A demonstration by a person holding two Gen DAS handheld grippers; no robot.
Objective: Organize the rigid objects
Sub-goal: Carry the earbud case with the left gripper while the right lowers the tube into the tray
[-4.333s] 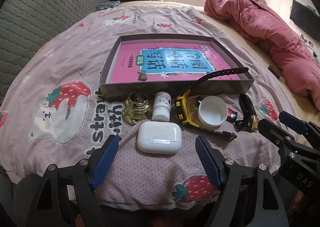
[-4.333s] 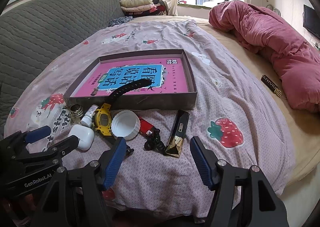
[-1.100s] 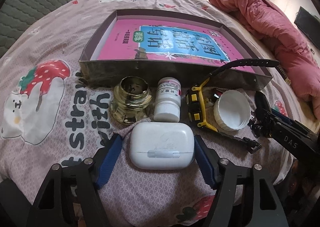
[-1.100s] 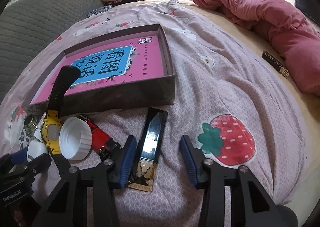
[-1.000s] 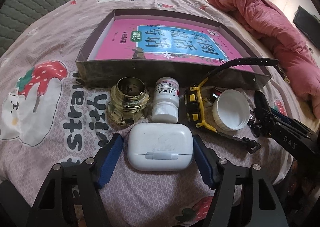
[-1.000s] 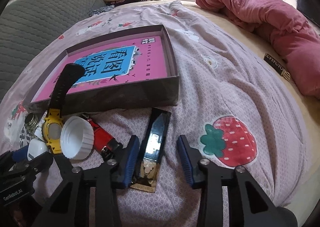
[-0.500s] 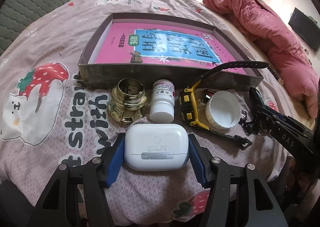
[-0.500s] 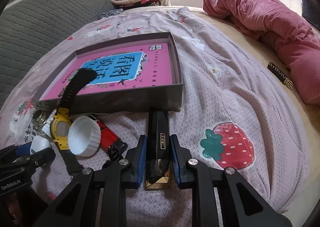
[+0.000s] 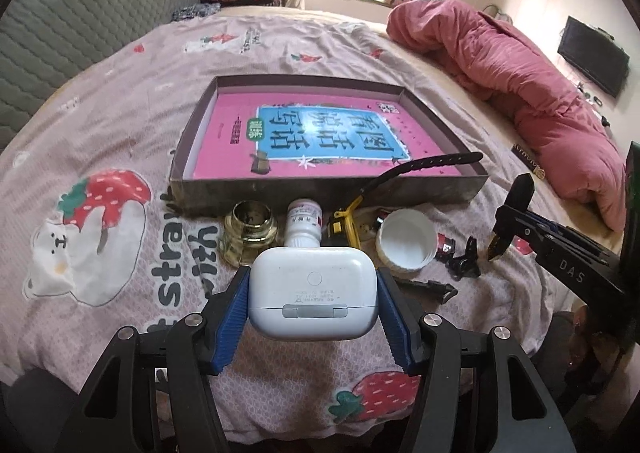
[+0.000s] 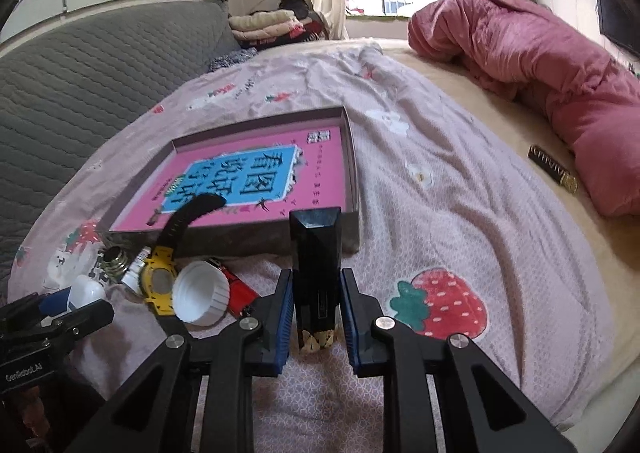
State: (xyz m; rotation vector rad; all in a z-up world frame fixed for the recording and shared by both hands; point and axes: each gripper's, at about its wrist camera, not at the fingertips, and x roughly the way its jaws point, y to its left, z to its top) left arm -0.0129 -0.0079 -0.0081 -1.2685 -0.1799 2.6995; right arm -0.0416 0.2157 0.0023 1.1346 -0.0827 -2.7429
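My left gripper [image 9: 313, 303] is shut on a white earbud case [image 9: 313, 293], lifted off the bedspread. My right gripper [image 10: 316, 307] is shut on a black faceted tube with a gold end [image 10: 317, 273], also raised; it shows at the right of the left wrist view as the black tube [image 9: 514, 213]. A shallow grey box [image 9: 332, 191] holding a pink and blue book [image 9: 320, 137] lies beyond. In front of the box sit a glass jar [image 9: 248, 235], a small white bottle [image 9: 303, 223], a yellow watch [image 10: 160, 283], a white cap [image 9: 407, 241] and a red lighter [image 10: 240, 289].
A heaped pink duvet [image 9: 520, 93] fills the right side of the bed. A second black and gold tube [image 10: 552, 169] lies beside it. A grey quilted headboard [image 10: 80, 73] stands at the left. A black clip [image 9: 464, 259] rests near the cap.
Both grippers closed on their objects, the left on the earbud case, the right on the black tube, and both have risen from the bedspread carrying them.
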